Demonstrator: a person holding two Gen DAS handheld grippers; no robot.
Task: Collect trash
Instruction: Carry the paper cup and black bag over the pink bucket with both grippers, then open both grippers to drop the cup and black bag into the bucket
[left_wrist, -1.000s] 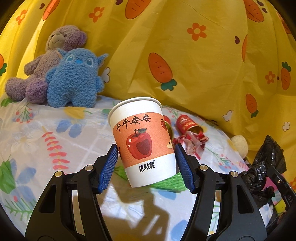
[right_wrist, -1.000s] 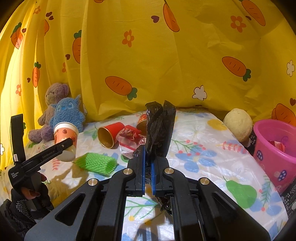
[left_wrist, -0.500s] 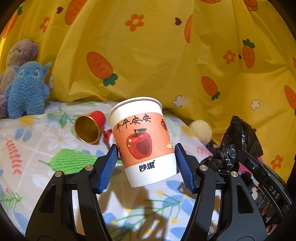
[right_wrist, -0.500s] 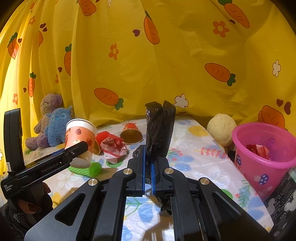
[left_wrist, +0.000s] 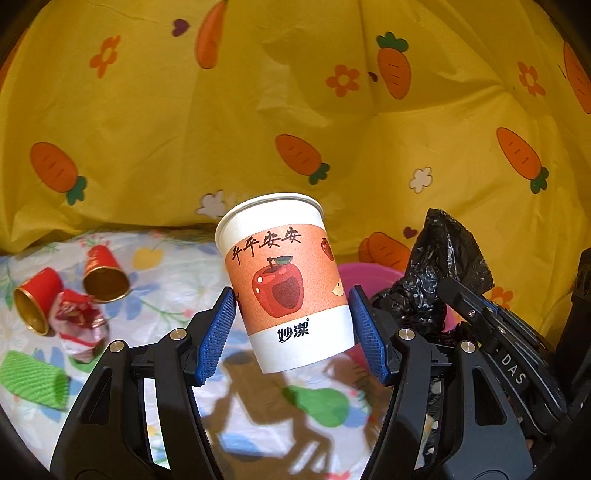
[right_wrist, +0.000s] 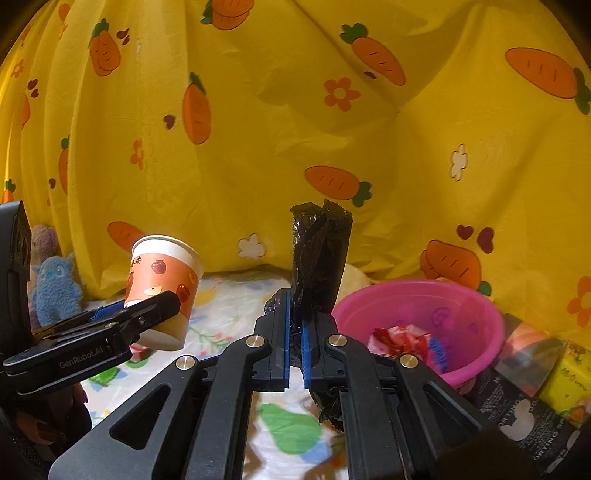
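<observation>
One pink bucket (right_wrist: 424, 314) holds wrappers (right_wrist: 402, 341) — left fingers (left_wrist: 221, 332) pinch paper cup (left_wrist: 288, 280), right fingers (right_wrist: 282, 332) black bag (right_wrist: 319, 254).

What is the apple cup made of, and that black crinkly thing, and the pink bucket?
The white apple-print cup looks like matte paper with a rolled rim. The black crinkled bag seems thin, shiny plastic film, given its creases and glints. The pink round bucket looks like smooth moulded plastic.
</observation>
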